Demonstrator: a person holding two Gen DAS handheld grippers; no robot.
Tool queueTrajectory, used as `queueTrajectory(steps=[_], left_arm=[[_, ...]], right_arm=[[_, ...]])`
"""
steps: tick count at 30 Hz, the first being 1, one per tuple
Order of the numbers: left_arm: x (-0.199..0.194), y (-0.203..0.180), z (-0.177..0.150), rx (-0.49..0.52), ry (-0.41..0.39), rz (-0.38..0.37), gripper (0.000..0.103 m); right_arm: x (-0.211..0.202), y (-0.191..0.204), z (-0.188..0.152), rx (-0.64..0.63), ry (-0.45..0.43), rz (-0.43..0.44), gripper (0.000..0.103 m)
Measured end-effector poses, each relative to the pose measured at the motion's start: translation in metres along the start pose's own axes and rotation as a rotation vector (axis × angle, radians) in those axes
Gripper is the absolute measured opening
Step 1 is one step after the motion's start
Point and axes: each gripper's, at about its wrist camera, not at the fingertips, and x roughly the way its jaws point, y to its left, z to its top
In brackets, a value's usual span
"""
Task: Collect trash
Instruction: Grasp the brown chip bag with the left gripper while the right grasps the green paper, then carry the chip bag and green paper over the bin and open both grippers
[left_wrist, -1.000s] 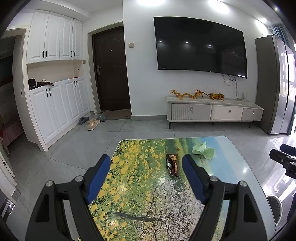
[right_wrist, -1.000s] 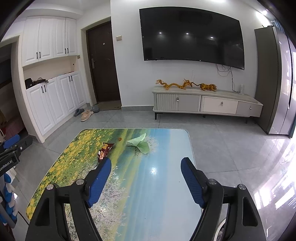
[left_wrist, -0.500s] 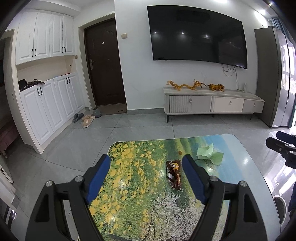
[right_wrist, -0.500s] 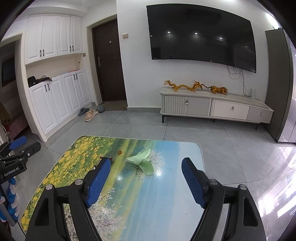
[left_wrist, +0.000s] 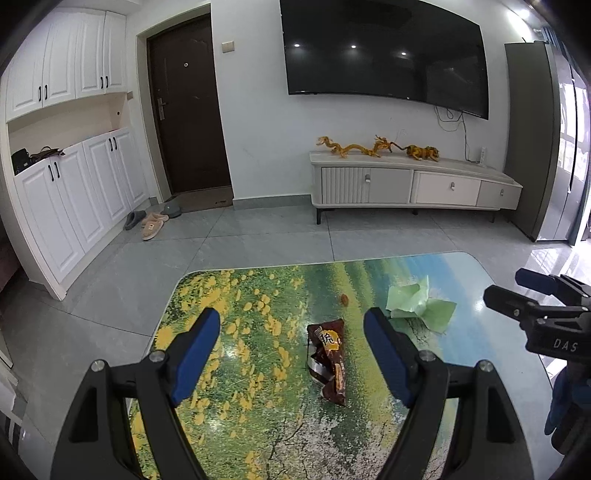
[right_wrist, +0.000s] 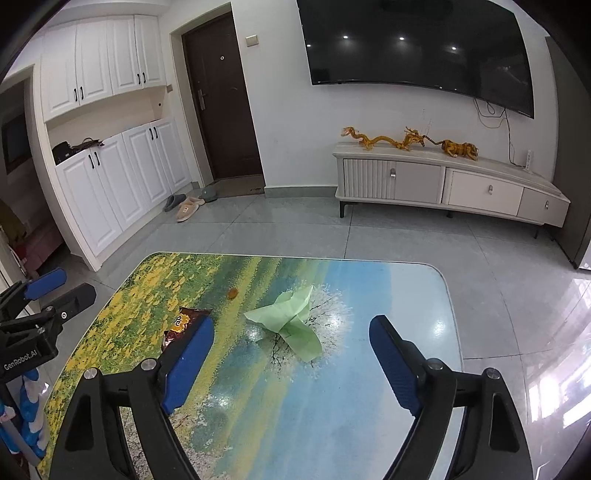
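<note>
What changed: both my hands have come forward and lower over the bench (right_wrist: 424, 280) in the last second; the snack wrapper (left_wrist: 328, 362) and the green paper (right_wrist: 291, 325) now sit larger and nearer my fingers than they did a moment ago.
Left gripper (left_wrist: 291, 354): fingers spread wide, same gap as before, nothing between the pads; the wrapper lies beyond them, framed in the gap toward the right finger.
Right gripper (right_wrist: 291, 365): fingers spread and opening further right now, pinching nothing; the green paper lies framed between them, apart from both pads.
Meaning for the task: nothing is collected yet. I judge this as the approach, one hand lined up on each piece, with the closing still to come.
Snack wrapper: dark brown foil packet with orange print, torn open and crumpled, silver lining showing, lying flat on the yellow-flower part of the bench.
Green paper: pale green sheet, creased and folded into loose peaks, resting on the blue part, near the wrapper but not touching it.
Small scrap (left_wrist: 344, 299): a little orange-brown bit past the wrapper; too small to tell what it is.
Bin: none in view.
</note>
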Motion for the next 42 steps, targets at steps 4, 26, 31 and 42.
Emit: queueTrajectory(steps=[4,26,31,42], left_arm=[[0.032,-0.007,-0.005,-0.005,0.043,-0.087,0.083],[0.11,-0.012,-0.055,-0.047,0.25,-0.212,0.027],[0.074,-0.015,-0.054,0.012,0.179,-0.123,0.025],[-0.036,-0.032,-0.064,0.132,0.028,-0.02,0.024]], right_arm=[[0.032,-0.012,0.001,0.065,0.022,0.042,0.09],[0.115,-0.006,-0.014,0.033,0.167,0.054,0.033],[0.08,-0.008,-0.025,0.055,0.138,0.078,0.02],[-0.018,0.005,-0.056,0.101,0.084,0.134,0.019]])
